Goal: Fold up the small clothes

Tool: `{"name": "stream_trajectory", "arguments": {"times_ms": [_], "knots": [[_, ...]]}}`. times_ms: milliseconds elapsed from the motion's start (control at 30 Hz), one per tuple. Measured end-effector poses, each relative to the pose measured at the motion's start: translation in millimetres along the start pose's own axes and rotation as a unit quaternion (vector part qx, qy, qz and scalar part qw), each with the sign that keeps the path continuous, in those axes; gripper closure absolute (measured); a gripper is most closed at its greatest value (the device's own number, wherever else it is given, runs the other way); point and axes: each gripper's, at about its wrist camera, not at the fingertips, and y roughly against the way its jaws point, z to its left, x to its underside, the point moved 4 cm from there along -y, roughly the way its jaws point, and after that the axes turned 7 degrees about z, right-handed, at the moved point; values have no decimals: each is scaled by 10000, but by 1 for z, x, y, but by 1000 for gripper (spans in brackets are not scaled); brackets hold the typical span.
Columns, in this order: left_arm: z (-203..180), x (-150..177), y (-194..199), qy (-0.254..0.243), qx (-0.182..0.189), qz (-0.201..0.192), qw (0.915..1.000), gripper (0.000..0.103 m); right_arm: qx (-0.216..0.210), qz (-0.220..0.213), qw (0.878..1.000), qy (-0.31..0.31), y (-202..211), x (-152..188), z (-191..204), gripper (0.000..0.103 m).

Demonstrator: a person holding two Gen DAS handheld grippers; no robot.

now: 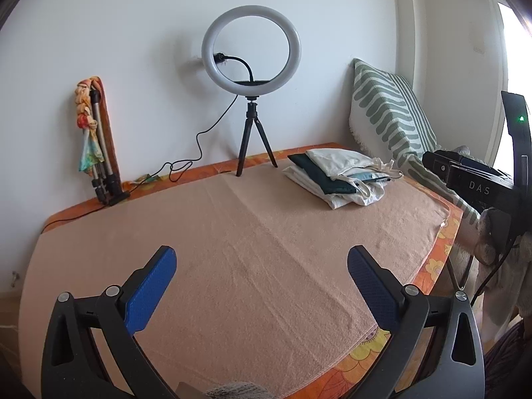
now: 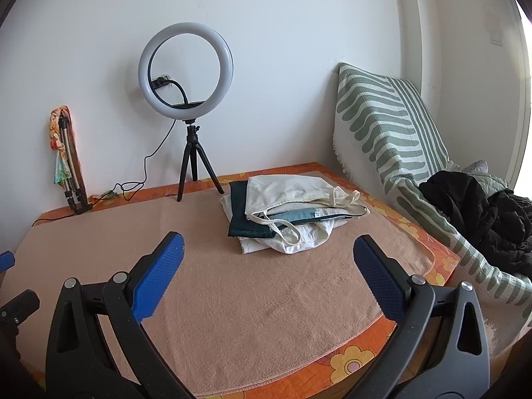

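A pile of small folded clothes (image 2: 286, 212) lies at the far right of a peach towel (image 2: 232, 299): a cream top with straps on a dark green piece, a light blue piece and white cloth. It also shows in the left wrist view (image 1: 339, 176). My left gripper (image 1: 261, 262) is open and empty above the towel's near middle. My right gripper (image 2: 267, 252) is open and empty, just short of the pile. The right gripper's body shows at the right edge of the left wrist view (image 1: 478, 186).
A ring light on a black tripod (image 2: 186, 76) stands at the back, its cable trailing left. A folded tripod with a colourful cloth (image 2: 66, 159) leans on the wall. A green-striped cushion (image 2: 389, 133) and a black jacket (image 2: 478, 212) lie right. An orange flowered sheet (image 2: 352, 359) edges the towel.
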Motion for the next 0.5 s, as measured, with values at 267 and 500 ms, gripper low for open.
{"name": "stream_trajectory", "arguments": {"times_ms": [267, 500], "knots": [[2, 1, 2, 21, -9, -19, 10000, 1, -8, 50, 10000, 21, -1, 4, 4, 0], [0, 0, 6, -14, -8, -95, 10000, 1, -31, 50, 10000, 27, -4, 4, 3, 0]]}}
